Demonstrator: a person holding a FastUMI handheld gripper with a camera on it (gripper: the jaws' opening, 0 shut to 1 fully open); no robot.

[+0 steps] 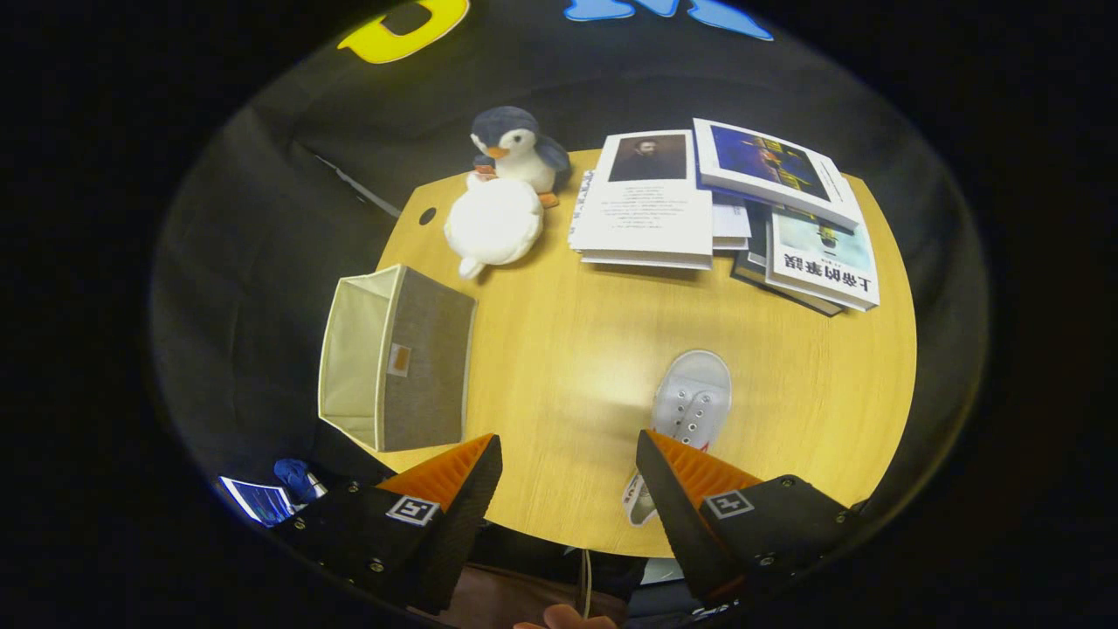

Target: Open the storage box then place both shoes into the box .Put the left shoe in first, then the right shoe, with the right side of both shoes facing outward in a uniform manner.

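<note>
Box (397, 358) looks open already on the worktop (559, 349) — claw (568, 463) spread wide, empty, above one shoe (690, 406) — next, drop and grab it.

Big Chinese characters run upside down across the white book (825, 262) right of the plush penguin (515, 148), too blurred to read. The gripper's (568, 439) parted fingers each carry a square marker tag.

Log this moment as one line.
gripper open, empty | white canvas shoe under its right finger | grey fabric storage box open, on side
</note>
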